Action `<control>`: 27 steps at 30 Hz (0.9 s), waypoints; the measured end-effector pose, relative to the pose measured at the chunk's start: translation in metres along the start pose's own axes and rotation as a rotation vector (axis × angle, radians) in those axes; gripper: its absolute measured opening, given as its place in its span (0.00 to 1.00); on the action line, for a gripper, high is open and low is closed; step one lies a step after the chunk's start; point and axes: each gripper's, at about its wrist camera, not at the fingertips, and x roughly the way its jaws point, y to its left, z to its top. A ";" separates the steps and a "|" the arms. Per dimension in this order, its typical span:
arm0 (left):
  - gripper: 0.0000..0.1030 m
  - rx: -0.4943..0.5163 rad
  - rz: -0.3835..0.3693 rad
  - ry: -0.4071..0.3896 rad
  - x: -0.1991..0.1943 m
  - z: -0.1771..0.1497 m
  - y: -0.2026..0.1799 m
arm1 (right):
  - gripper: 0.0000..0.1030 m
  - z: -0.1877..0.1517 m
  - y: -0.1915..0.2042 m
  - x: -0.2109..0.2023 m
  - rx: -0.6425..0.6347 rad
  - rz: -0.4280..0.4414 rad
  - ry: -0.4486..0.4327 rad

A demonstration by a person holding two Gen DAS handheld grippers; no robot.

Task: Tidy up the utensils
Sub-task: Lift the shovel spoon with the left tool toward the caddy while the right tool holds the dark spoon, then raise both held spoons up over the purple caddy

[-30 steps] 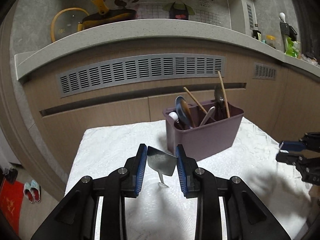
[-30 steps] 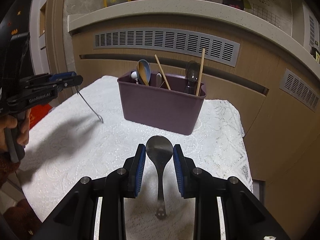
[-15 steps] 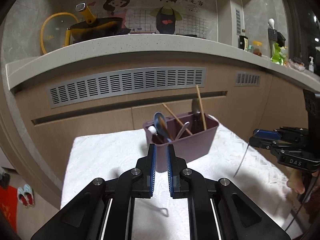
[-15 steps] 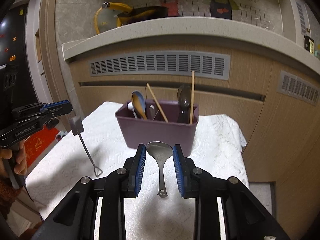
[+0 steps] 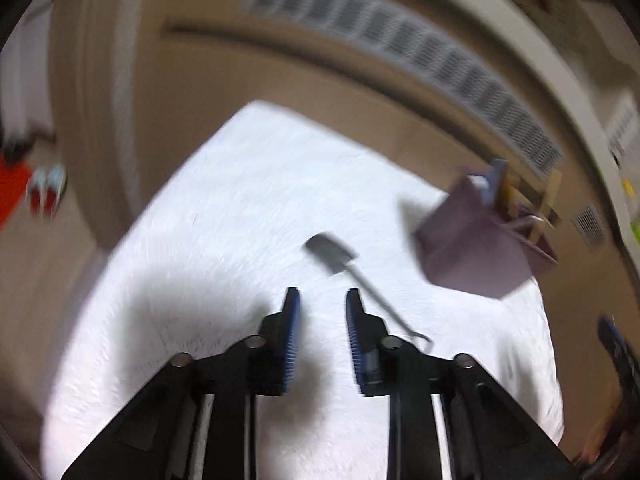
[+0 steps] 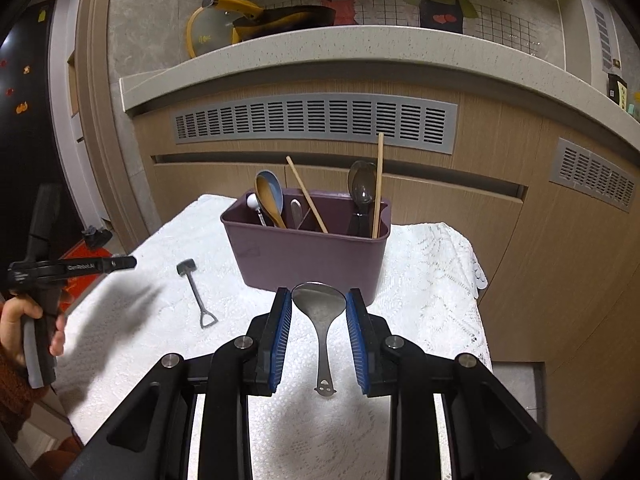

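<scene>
My right gripper (image 6: 319,294) is shut on the bowl of a steel spoon (image 6: 320,312), whose handle hangs down over the white cloth just in front of the purple utensil caddy (image 6: 304,256). A small shovel-shaped metal spatula (image 6: 196,292) lies flat on the cloth left of the caddy. In the blurred left wrist view the same spatula (image 5: 330,252) lies just ahead and right of my left gripper (image 5: 322,294), whose jaws are opening with nothing between them. From the right wrist view the left gripper (image 6: 120,263) hovers at the table's left edge.
The caddy (image 5: 472,256) holds several spoons and chopsticks upright. A white lace cloth (image 6: 420,280) covers the small table, which stands against wooden cabinets with grey vents (image 6: 316,120). A hand (image 6: 16,316) grips the left tool's handle. A yellow pan (image 6: 260,20) sits on the counter above.
The left gripper let go of the small spatula, which dropped and now lies flat on the cloth. The left gripper swung down and rolled, its jaws narrowing then widening. The right gripper rose slightly with the spoon.
</scene>
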 end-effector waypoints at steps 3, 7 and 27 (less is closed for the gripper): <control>0.38 -0.103 -0.035 0.039 0.027 0.007 0.009 | 0.25 -0.003 0.001 0.011 -0.008 0.006 0.019; 0.45 -0.187 -0.051 0.089 0.062 0.018 0.001 | 0.25 -0.004 0.001 0.023 -0.008 0.014 0.034; 0.45 0.357 0.259 0.066 0.093 0.008 -0.083 | 0.25 -0.012 0.000 0.014 -0.039 -0.016 -0.015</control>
